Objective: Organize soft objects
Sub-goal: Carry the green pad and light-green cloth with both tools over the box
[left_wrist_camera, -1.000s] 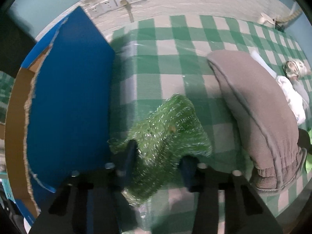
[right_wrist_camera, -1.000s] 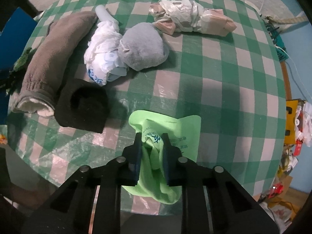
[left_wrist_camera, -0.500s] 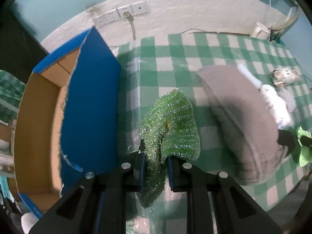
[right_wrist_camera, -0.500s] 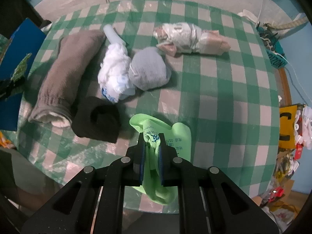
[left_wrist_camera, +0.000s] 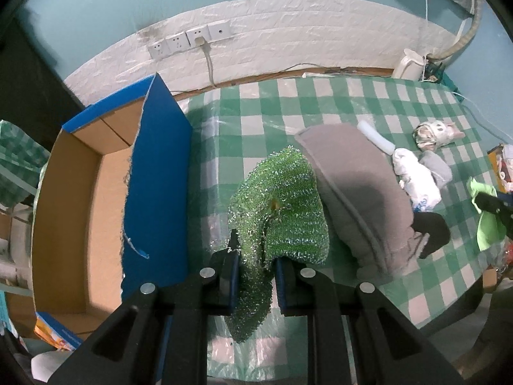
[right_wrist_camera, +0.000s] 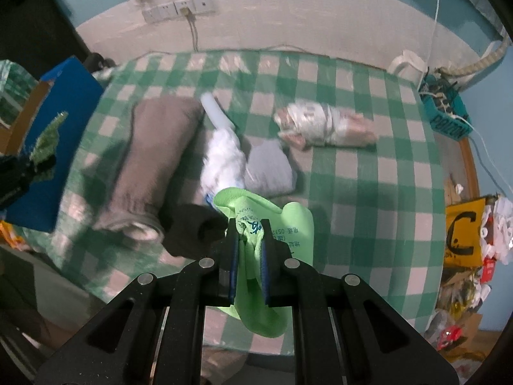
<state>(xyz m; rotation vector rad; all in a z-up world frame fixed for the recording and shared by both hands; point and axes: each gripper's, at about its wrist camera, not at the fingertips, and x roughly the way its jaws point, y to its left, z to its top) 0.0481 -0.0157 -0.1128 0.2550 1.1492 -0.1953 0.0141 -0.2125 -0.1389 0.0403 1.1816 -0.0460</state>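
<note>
My left gripper (left_wrist_camera: pixel 255 256) is shut on a glittery green scouring cloth (left_wrist_camera: pixel 282 205) and holds it lifted above the checked table (left_wrist_camera: pixel 266 118), right of the open blue cardboard box (left_wrist_camera: pixel 105 192). My right gripper (right_wrist_camera: pixel 249 231) is shut on a light green cloth (right_wrist_camera: pixel 285 227) with printed text, lifted over the table's near edge. A grey fleece sleeve (right_wrist_camera: pixel 150 160), a black sock (right_wrist_camera: pixel 189 227), a white bag (right_wrist_camera: pixel 224 160), a grey bundle (right_wrist_camera: pixel 269 170) and a wrapped bundle (right_wrist_camera: pixel 323 125) lie on the table.
The box's inside shows bare brown cardboard (left_wrist_camera: pixel 64 211). A wall with sockets (left_wrist_camera: pixel 189 37) stands behind the table. A teal basket (right_wrist_camera: pixel 445 112) and clutter with a yellow sign (right_wrist_camera: pixel 465 234) sit to the right of the table.
My left gripper closed on the green scouring cloth and lifted it. My right gripper rose and pulled back with the light green cloth pinched in it.
</note>
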